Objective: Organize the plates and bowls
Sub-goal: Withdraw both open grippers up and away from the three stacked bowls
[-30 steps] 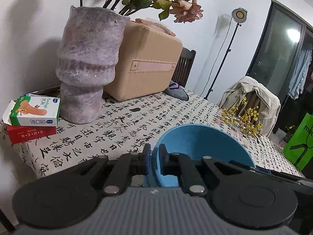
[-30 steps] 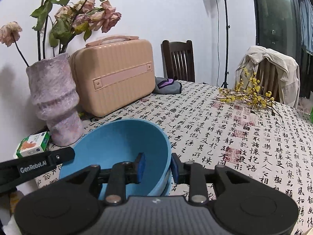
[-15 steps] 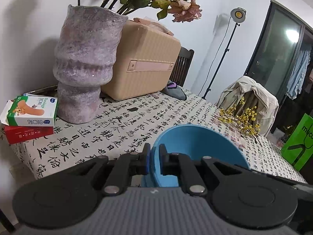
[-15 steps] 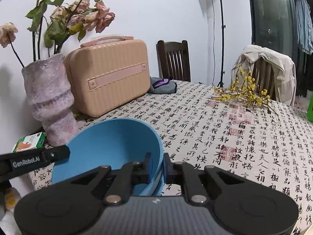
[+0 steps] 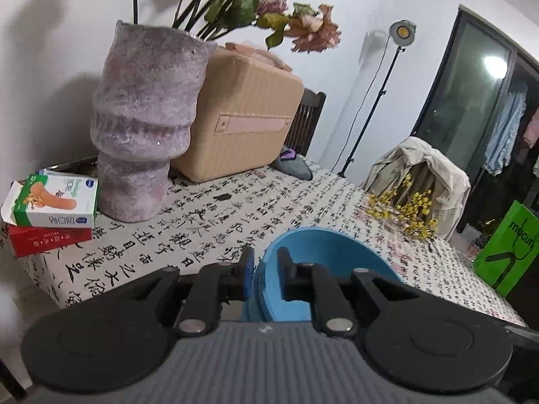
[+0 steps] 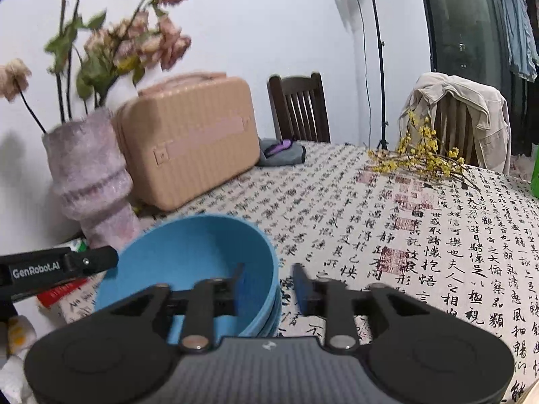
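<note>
covering the whole scene is a table [image 6: 421, 235] under a cloth printed with black calligraphy. at its far left a tan hard case [image 6: 188, 141] stands against the wall, and just left of it a tall purple vase [image 5: 141, 121] of faded flowers. two small boxes [image 5: 50, 215] are stacked at the near left corner, touching the vase in the left wrist view. yellow blossom sprigs [image 6: 421, 158] lie at the far right.

near you, by the table's near edge, sits the blue bowl [image 6: 188, 256]. layered rims at its near right side suggest it is nested on other blue bowls, though you cannot tell how many.

your left gripper [image 5: 263, 267] has one finger outside the bowl's left wall and one inside; a narrow gap shows beside the rim, so whether it is pinching or only straddling cannot be told. your right gripper [image 6: 268, 282] is spread wide, one finger inside the bowl and the other outside over the cloth, gripping nothing.

risks from here: the right wrist view is blurred, so you seem to be in motion; lifting now, on the left side alone, could tip the bowl or drag the stack off the near edge. a wide swing left could knock the vase.
</note>
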